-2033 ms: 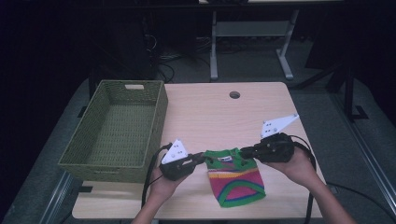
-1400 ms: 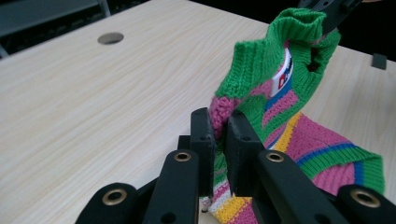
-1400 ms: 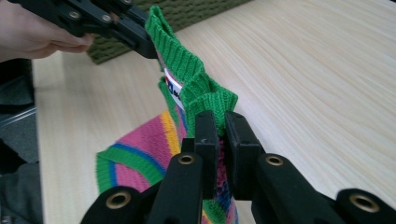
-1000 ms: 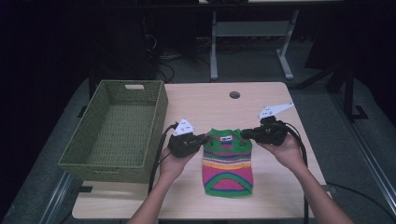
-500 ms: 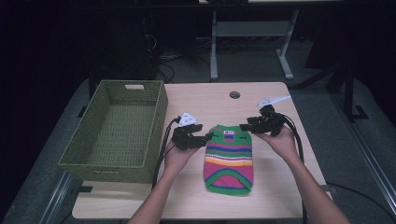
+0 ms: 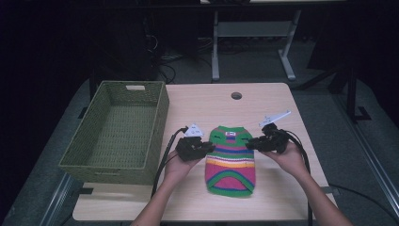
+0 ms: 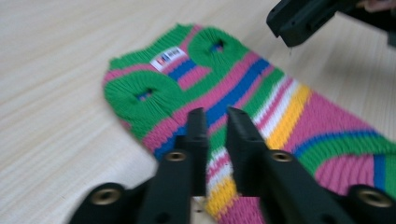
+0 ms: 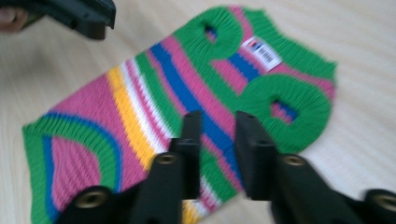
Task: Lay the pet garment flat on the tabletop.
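A small knitted sweater (image 6: 230,160) striped green, pink, blue, yellow and white lies flat on the wooden table (image 6: 211,103), collar away from the person. My left gripper (image 6: 211,148) is at its left edge and my right gripper (image 6: 249,142) at its right edge, both pointing inward. In the left gripper view the left gripper (image 7: 215,116) hovers over the sweater (image 7: 233,93) with a narrow gap, and no cloth is pinched. The right gripper (image 8: 218,121) stands the same way over the sweater (image 8: 163,93). Both pairs of jaws have just been closing.
An empty green woven basket (image 6: 108,165) stands on the left of the table, close to my left hand. A round cable hole (image 6: 236,95) sits in the far middle of the tabletop. Black cables trail from both grippers toward the front edge.
The sweater was carried away from the person, spread out flat and let go. Since then the right gripper has sunk to the sweater's right edge. The left gripper has hardly moved.
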